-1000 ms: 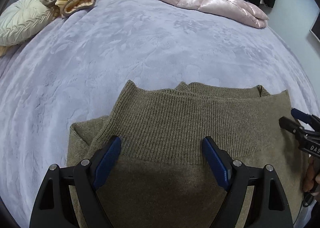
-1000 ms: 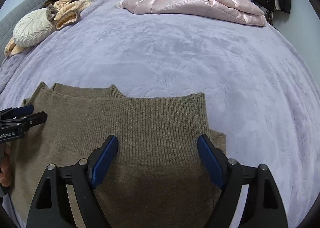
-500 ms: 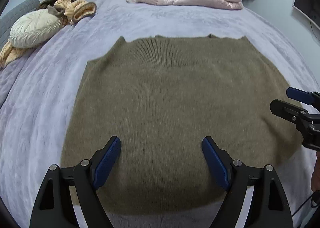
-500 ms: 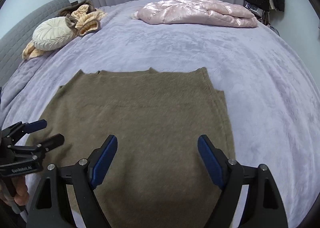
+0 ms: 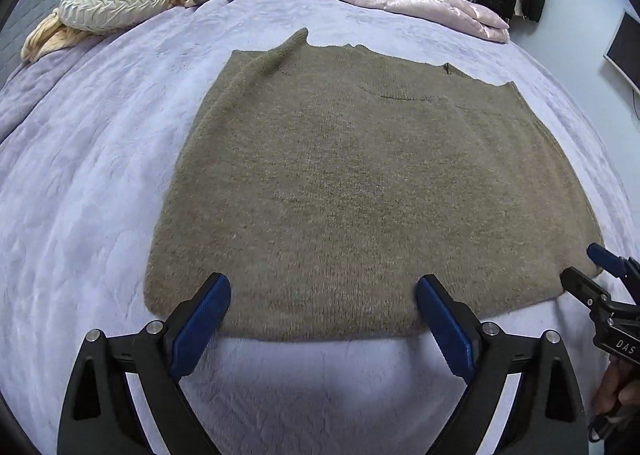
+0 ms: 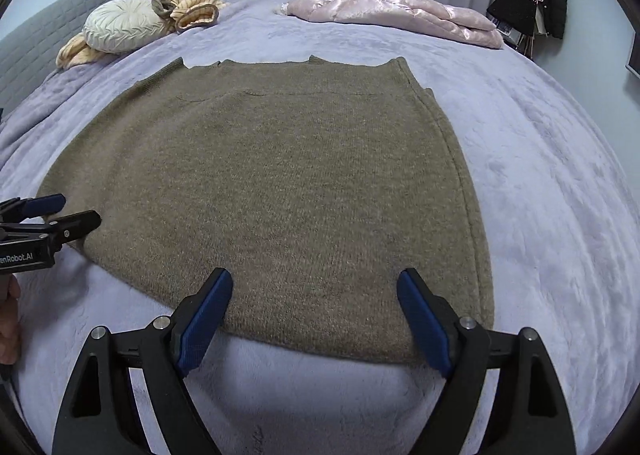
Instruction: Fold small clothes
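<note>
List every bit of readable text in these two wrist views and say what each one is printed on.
"DAS": white letters on the black body of the right gripper, cut off at the edge of the left wrist view.
"enRobot.AI": white letters on the black body of the left gripper, its start cut off in the right wrist view.
No other writing shows anywhere.

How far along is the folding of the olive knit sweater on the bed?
Done: the olive-brown knit sweater lies spread on the lavender plush bedspread, and looks folded once. In hand: nothing; the left tongs, jaws opening, and right tongs sit empty at its near edge. Left: any further folds.
</note>
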